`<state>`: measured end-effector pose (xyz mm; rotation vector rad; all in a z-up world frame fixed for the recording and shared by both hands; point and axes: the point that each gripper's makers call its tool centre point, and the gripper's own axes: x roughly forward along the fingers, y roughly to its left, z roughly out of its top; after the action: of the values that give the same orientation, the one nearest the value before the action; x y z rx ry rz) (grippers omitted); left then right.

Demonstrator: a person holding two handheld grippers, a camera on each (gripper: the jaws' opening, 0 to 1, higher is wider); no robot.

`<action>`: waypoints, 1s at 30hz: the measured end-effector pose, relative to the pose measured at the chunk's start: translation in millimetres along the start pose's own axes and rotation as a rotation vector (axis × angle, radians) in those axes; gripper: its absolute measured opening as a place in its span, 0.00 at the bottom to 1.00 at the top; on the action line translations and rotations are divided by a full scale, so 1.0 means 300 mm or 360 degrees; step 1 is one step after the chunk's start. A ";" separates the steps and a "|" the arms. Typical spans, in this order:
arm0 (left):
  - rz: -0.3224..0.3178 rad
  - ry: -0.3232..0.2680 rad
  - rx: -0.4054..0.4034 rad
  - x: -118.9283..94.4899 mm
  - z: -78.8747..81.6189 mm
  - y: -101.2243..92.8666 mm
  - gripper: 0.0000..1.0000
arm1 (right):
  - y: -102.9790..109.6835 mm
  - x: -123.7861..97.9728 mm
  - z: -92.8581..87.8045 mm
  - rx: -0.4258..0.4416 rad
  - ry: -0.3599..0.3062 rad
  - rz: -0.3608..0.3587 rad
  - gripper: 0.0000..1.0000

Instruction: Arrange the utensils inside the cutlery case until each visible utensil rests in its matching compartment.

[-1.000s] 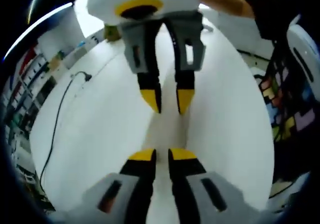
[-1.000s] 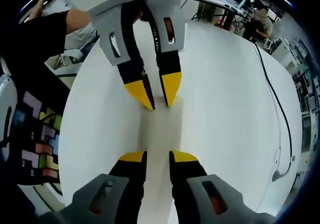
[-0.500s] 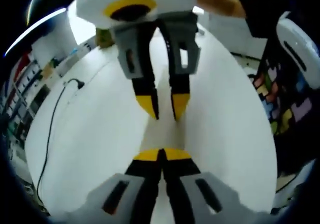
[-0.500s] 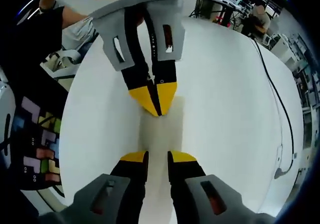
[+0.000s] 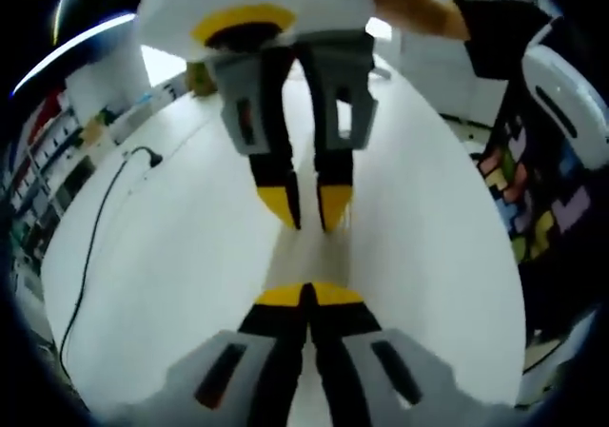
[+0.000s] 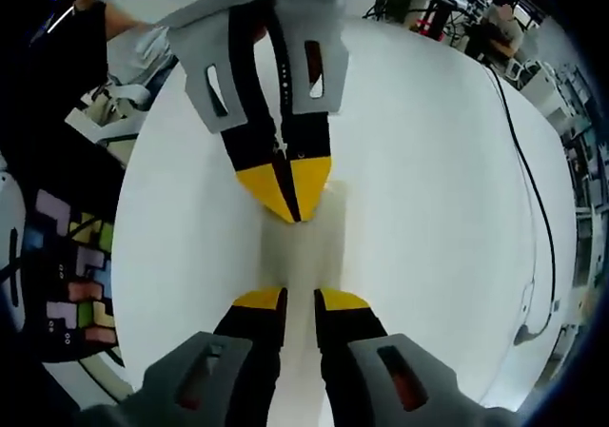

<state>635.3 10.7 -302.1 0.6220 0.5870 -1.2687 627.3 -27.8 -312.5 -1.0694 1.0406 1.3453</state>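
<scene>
Left gripper view: left claw (image 5: 304,294) rises from bottom, yellow tips pressed together, nothing between them. Opp. it, right claw (image 5: 306,202) comes down from top, tips parted by a narrow gap, nothing held. Both hang over a bare white surface (image 5: 181,284). Black cable (image 5: 90,256) runs along surface at left; colourful block-pattern panel (image 5: 533,194) at right edge; shelving at far left, blurred. Utensils and cutlery case: cannot tell where, none visible on surface. Right gripper view: right claw (image 6: 301,299) at bottom, tips narrowly apart, empty. Left claw (image 6: 285,187) enters from top, tips touching, empty. Same white surface (image 6: 419,199) below; black cable (image 6: 535,227) at right; block-pattern panel (image 6: 71,265) at left; a person's dark sleeve (image 6: 67,56) upper left.
</scene>
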 end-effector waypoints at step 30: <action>0.0051 0.0098 -0.0147 0.021 0.025 -0.028 0.01 | 0.009 -0.032 -0.036 0.0004 -0.0057 0.0017 0.13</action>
<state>628.8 -0.3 -302.3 0.5931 0.6804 -1.1891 625.2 -40.6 -305.5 -1.0356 1.0227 1.3671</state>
